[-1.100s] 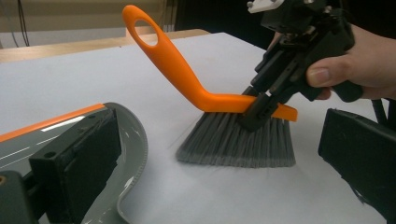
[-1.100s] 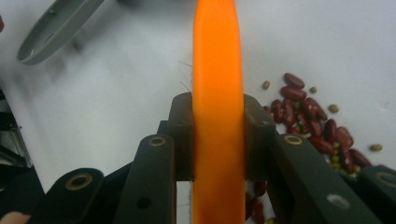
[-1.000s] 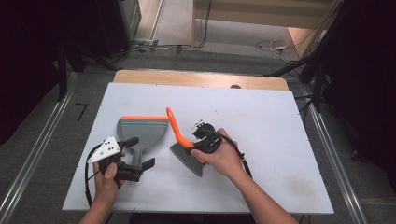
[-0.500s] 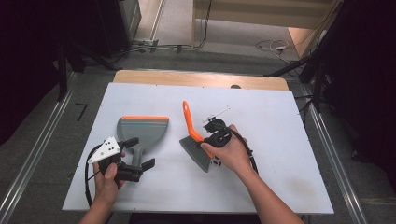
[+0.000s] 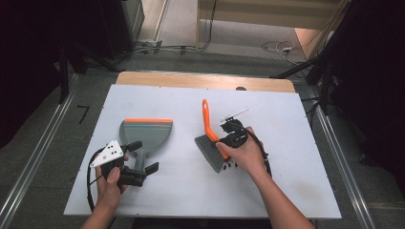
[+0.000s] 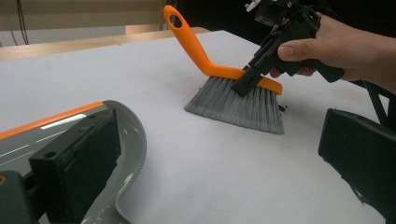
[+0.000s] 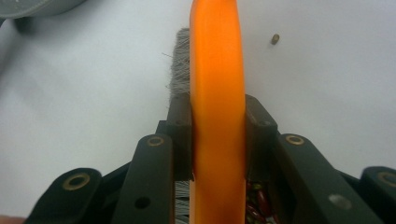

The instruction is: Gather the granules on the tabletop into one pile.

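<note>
My right hand-held gripper (image 5: 228, 138) clamps the orange-handled grey-bristled brush (image 5: 208, 136). My left hand-held gripper (image 5: 143, 160), jaws spread, straddles the grey orange-edged plastic dustpan's (image 5: 145, 132) handle. Sweeping seems barely begun; small debris (image 7: 275, 39) remains ahead on the surface (image 5: 286, 181).

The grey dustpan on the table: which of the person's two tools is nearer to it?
Left. The left tool sits at the dustpan's handle, jaws open on either side of it. The right tool is off to the side, clamped on the brush.
</note>
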